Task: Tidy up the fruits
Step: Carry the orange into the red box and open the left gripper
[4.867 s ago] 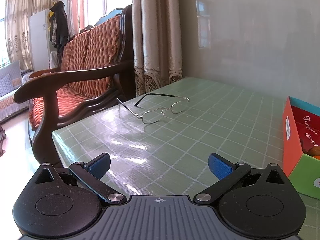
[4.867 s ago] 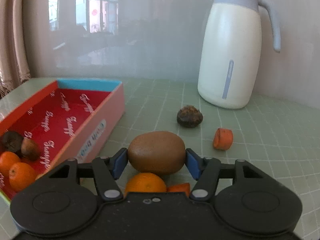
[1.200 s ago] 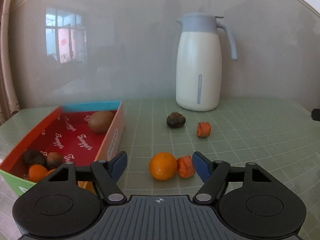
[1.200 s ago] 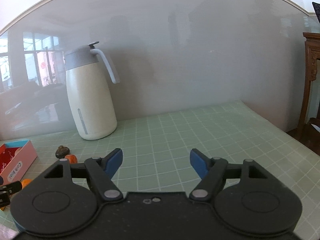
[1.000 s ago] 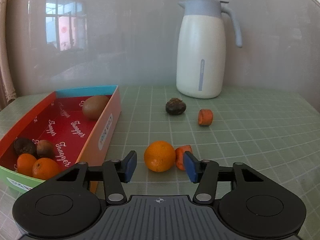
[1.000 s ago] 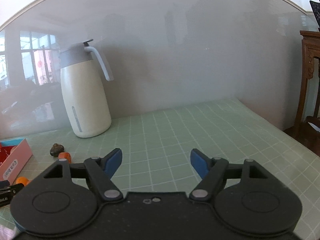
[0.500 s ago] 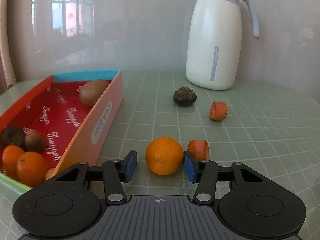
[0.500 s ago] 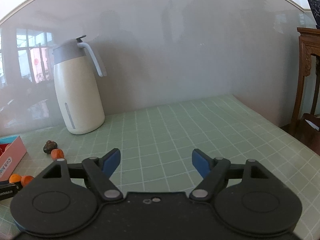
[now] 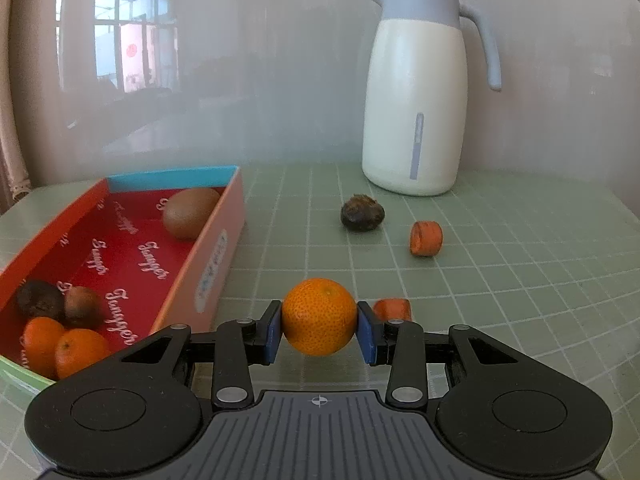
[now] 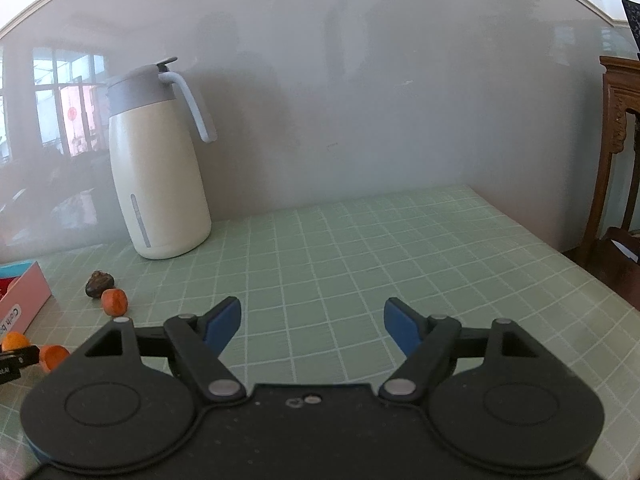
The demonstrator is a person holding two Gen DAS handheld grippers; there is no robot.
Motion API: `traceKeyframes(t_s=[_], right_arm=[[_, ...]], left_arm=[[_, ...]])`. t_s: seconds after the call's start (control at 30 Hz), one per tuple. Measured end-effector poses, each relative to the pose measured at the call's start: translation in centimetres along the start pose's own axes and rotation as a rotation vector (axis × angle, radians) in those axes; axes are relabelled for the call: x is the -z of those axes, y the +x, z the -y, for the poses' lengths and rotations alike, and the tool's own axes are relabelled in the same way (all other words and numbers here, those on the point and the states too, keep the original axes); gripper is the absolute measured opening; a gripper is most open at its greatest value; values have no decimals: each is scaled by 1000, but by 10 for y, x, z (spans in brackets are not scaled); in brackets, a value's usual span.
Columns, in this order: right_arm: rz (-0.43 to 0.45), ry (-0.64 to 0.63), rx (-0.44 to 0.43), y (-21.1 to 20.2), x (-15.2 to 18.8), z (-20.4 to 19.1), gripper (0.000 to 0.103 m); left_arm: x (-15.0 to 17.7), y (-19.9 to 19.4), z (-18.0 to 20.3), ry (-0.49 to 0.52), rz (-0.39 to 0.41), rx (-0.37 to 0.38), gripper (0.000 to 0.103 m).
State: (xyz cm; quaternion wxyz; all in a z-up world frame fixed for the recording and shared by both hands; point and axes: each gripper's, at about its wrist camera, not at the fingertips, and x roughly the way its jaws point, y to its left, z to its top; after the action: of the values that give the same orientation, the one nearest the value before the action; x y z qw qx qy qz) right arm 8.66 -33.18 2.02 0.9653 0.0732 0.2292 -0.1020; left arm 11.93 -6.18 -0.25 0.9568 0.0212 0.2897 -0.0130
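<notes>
In the left wrist view the left gripper [image 9: 319, 332] is closing its jaws on the orange [image 9: 319, 322] just right of the box [image 9: 218, 256], half hiding a carrot piece [image 9: 394, 307], while in the right wrist view the right gripper [image 10: 313, 326] is hanging wide open and empty over bare green table [image 10: 360, 248] running to its far right edge.

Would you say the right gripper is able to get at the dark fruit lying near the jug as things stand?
Probably yes. The right gripper is open and empty, and bare table lies between it and the dark fruit. Only a carrot piece sits close beside the fruit and might get nudged.

Glossy grey wall [image 10: 400, 120] — window reflections, wooden chair [image 10: 618, 160]
</notes>
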Motion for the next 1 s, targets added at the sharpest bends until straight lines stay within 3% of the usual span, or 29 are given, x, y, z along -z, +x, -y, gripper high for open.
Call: traceKeyframes(t_s=[0.53,1.0], right_arm=[[-13,-20,-36,-1,0,-34,78],[-26,-73,-129,2,3,-100,78]], left_arm=[[-13,-41,-41,-43,134,-21,39],[-10,-43,-122,-138,122,-141,39]])
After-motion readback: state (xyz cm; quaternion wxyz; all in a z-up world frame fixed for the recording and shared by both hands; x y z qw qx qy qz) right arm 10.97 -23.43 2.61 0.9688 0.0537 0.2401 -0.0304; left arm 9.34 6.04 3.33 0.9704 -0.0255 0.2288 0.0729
